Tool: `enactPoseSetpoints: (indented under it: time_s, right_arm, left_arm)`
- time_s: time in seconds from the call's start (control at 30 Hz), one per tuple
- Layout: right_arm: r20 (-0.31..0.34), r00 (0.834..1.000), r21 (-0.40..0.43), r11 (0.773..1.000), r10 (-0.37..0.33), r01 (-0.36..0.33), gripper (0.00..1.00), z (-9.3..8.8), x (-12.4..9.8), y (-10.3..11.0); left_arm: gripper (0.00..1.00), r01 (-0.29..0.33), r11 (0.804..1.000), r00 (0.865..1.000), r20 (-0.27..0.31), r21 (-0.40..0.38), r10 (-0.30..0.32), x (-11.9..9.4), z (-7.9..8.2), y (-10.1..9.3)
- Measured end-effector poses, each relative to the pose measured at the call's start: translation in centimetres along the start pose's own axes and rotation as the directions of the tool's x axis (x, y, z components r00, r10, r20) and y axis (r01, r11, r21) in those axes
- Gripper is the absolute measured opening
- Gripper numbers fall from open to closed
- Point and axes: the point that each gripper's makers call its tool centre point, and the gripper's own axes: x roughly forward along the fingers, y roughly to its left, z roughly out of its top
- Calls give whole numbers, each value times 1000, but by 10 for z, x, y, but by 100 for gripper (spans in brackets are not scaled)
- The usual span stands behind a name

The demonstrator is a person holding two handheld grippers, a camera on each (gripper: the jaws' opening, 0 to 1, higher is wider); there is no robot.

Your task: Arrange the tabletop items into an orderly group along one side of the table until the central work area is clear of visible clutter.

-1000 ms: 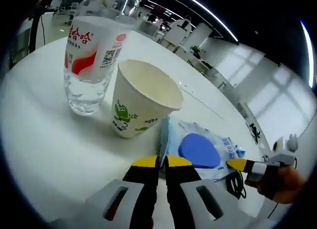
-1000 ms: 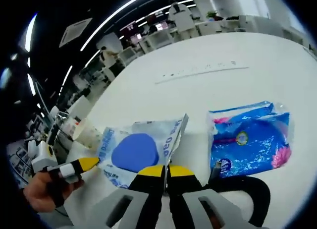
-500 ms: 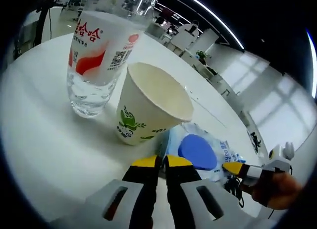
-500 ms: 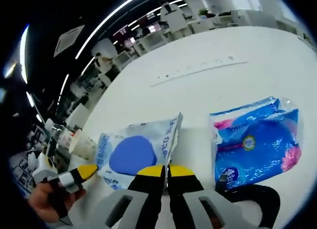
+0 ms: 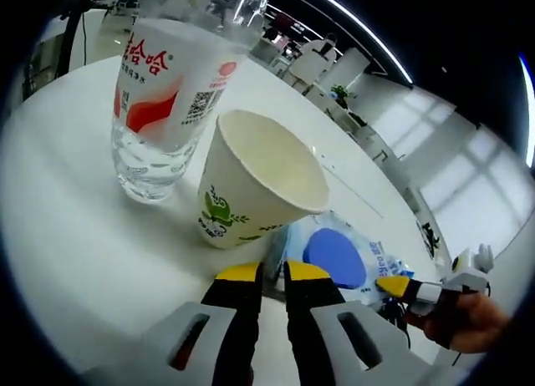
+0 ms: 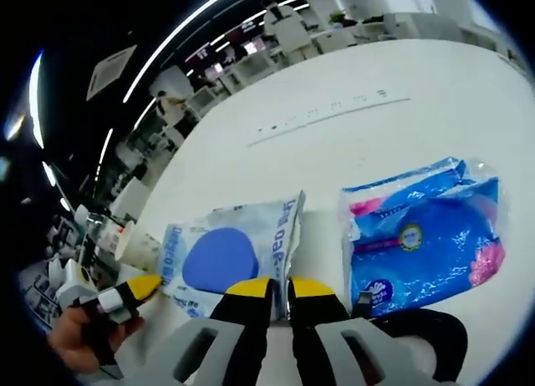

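A white wipes pack with a blue oval (image 5: 334,256) lies on the white table (image 5: 67,236), just right of a paper cup (image 5: 251,181) with green leaf print. A clear water bottle (image 5: 163,102) with a red and white label stands behind the cup. My left gripper (image 5: 272,273) is shut on the pack's near edge. My right gripper (image 6: 280,287) is shut on the opposite, raised edge of the same pack (image 6: 221,256). The right gripper's yellow tip (image 5: 397,286) comes in at the pack's far side.
A blue tissue pack (image 6: 426,244) lies to the right of the wipes. A black cable (image 6: 418,336) curls beside my right gripper. The cup (image 6: 138,246) sits at the table's left edge. A person's hand (image 6: 84,336) holds the left gripper. Office desks stand behind.
The gap between each gripper's jaws is slightly wider than before. The wipes pack sits a little closer to the cup, and its raised edge lies lower.
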Motion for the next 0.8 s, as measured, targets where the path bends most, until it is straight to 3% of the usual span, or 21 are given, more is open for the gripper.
enactPoseSetpoints:
  time_s: [0.13,0.33,0.8]
  right_arm:
    - [-11,1000,-45,999,21,-22,9,-6,-9,5]
    - [-2,1000,-40,999,16,-16,11,-2,-18,0]
    - [-6,1000,-26,999,27,-27,11,-21,-40,7]
  left_arm:
    - [12,-14,996,1000,-24,86,16,-11,-5,-1]
    - [13,-13,998,1000,-24,65,15,-20,-10,6]
    - [12,-22,998,1000,-21,57,23,-46,-29,1]
